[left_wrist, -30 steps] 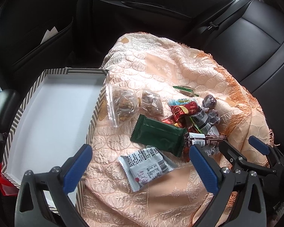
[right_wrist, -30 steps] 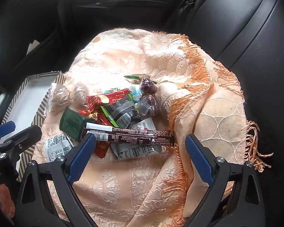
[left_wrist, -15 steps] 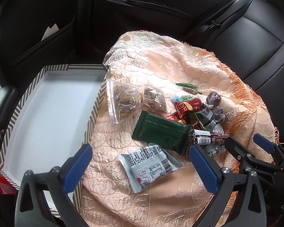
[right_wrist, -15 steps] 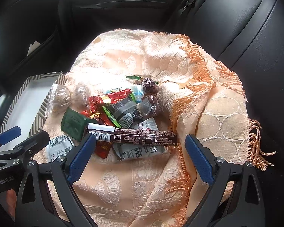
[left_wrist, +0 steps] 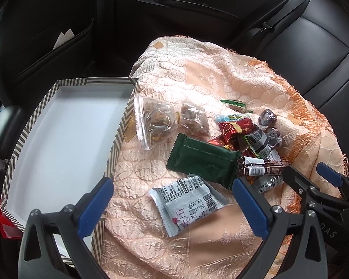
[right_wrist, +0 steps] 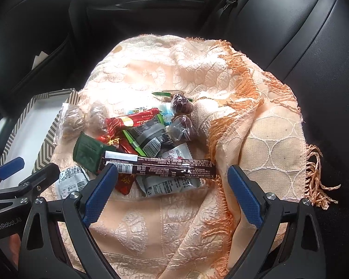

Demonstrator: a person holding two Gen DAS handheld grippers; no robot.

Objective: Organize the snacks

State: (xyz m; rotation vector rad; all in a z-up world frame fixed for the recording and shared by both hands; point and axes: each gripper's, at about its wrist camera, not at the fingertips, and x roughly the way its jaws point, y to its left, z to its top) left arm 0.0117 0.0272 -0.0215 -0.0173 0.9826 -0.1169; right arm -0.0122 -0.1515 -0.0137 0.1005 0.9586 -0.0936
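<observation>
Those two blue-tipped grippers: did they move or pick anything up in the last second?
Both grippers, left and right, eased slightly closer to the snack pile, jaws open and empty. Nothing was taken or released; the snacks stayed on the cloth and the striped box holds nothing.

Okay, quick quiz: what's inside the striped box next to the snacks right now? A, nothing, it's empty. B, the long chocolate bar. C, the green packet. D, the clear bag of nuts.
A: the striped box shows only its bare white floor, while the snacks, such as the green packet, lie outside it on the peach cloth.
</observation>
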